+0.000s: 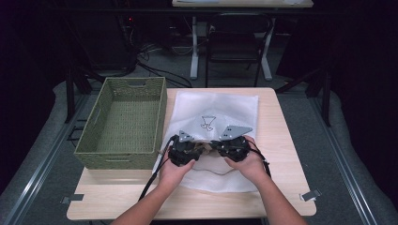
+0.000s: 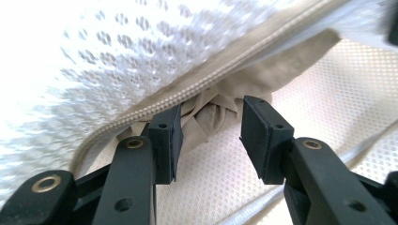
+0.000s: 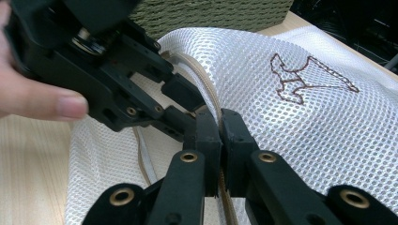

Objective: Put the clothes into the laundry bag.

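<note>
Looking down from the high view, a white mesh laundry bag with a small brown embroidered figure (image 1: 213, 110) is seen spread flat on the pale wooden table (image 1: 281, 140), beside a green woven rectangular basket (image 1: 123, 124) at its left. Both grippers are brought together at the bag's near middle, the left gripper (image 1: 197, 151) and the right gripper (image 1: 213, 146) almost touching, presumably so that the opening can be worked from both sides at once.

In the left gripper view, the jaws are held moderately apart and are pushed under the lifted upper layer of mesh. A bunched beige cloth (image 2: 211, 115) lies between the pads inside the bag, though it is not yet pinched. The beige zip edge (image 2: 197, 86) arches overhead, raised to keep the mouth open.

In the right gripper view, the jaws are closed narrowly on the zip edge (image 3: 213, 105) of the bag (image 3: 300, 126), which is lifted by that grip. The left gripper (image 3: 185, 105) is seen reaching into the gap so made; how deep it goes is hard to judge.
</note>
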Available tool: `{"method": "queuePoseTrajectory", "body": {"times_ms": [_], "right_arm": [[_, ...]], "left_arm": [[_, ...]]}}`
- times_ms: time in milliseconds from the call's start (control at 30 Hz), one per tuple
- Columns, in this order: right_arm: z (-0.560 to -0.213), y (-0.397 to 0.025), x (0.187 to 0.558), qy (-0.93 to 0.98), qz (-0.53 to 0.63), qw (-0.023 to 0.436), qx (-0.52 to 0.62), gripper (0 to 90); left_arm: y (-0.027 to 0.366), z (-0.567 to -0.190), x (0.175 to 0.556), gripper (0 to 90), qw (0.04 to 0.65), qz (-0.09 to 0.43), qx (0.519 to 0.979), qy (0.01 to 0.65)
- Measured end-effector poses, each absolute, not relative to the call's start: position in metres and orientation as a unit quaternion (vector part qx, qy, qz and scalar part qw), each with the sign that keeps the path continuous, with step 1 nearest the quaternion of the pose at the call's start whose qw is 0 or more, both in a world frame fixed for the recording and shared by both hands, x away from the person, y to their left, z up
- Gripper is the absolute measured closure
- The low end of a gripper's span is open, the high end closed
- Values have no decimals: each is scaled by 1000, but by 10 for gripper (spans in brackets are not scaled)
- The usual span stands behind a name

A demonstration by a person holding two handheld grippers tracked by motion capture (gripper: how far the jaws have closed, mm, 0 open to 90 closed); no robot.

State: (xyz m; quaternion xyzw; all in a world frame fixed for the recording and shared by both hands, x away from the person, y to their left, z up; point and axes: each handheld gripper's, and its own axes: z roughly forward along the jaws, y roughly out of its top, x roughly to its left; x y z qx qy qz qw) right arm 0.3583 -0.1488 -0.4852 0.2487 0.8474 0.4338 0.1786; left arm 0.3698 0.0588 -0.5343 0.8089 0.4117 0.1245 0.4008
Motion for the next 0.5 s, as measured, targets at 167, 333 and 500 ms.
{"method": "queuePoseTrajectory", "body": {"times_ms": [167, 333, 500], "right_arm": [[-485, -149, 358, 847, 435, 179, 249, 871], [-485, -150, 358, 846, 435, 179, 250, 871], [-484, -150, 358, 846, 435, 180, 250, 871]], "left_arm": [[63, -526, 363, 575, 398, 131, 815, 400], [68, -521, 356, 574, 400, 134, 816, 394], [73, -516, 348, 563, 405, 129, 818, 387]]}}
